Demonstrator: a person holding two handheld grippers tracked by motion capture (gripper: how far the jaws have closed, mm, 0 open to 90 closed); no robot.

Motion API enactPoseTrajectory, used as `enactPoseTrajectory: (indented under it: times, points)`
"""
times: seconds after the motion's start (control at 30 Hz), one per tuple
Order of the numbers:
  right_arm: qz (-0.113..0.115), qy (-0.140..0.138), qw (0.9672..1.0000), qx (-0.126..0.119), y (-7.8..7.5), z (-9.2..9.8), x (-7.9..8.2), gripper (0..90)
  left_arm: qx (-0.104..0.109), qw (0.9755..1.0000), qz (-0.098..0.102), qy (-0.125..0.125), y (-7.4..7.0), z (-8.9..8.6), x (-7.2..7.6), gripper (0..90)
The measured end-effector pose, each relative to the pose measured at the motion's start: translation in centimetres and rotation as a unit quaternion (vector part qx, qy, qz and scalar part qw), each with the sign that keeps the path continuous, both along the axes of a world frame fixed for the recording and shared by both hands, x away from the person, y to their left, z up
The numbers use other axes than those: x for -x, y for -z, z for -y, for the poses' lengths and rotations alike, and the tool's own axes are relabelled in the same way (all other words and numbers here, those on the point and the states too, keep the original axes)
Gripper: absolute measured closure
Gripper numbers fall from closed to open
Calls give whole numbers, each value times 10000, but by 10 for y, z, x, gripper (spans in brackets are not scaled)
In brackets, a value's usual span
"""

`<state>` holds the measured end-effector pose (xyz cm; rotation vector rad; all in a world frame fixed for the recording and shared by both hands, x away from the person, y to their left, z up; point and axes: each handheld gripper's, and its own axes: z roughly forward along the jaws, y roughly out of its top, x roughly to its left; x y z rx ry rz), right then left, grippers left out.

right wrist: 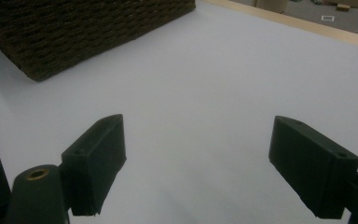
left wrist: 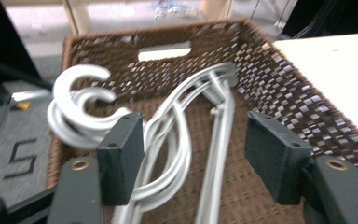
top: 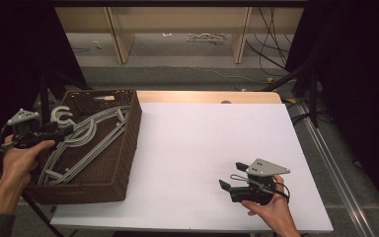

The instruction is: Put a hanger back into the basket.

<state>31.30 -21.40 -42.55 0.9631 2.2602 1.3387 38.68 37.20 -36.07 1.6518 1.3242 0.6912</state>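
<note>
Several grey plastic hangers (top: 94,140) lie stacked in a brown wicker basket (top: 134,128) at the table's left end. Their hooks (top: 61,116) curl over the basket's left rim. My left gripper (top: 63,130) hovers above the hooks' end of the pile, and it is open. In the left gripper view the hangers (left wrist: 177,140) run beneath the gap of the left gripper (left wrist: 193,128), and neither pad touches them. My right gripper (top: 232,175) is held low over the white table (top: 212,138) near its front edge, open with nothing in it (right wrist: 196,135).
The basket's woven side (right wrist: 74,32) stands to the far left of the right gripper. A handle slot (left wrist: 164,50) is cut in the basket's far wall. Wooden legs (top: 118,34) and cables (top: 271,54) lie on the floor beyond the table.
</note>
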Motion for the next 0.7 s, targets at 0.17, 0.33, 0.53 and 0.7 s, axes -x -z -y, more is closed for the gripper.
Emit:
enactPoseTrajectory:
  times: [0.17, 0.33, 0.53, 0.7]
  points:
    - [21, 18, 10000, 16, 1, 0, 0, 197, 220, 9988, 315, 302, -8, 19, 15, 315]
    - [48, 14, 10000, -34, 1, -1, 0, 197, 93, 9976, 397, 554, -11, 43, 28, 207]
    - [22, 55, 10000, -22, 1, -1, 1, 196, -130, 9964, 456, 704, -14, 65, 47, 185]
    - [34, 41, 10000, -35, 0, -1, 2, 196, 217, 9948, 559, 828, -17, 80, 57, 189]
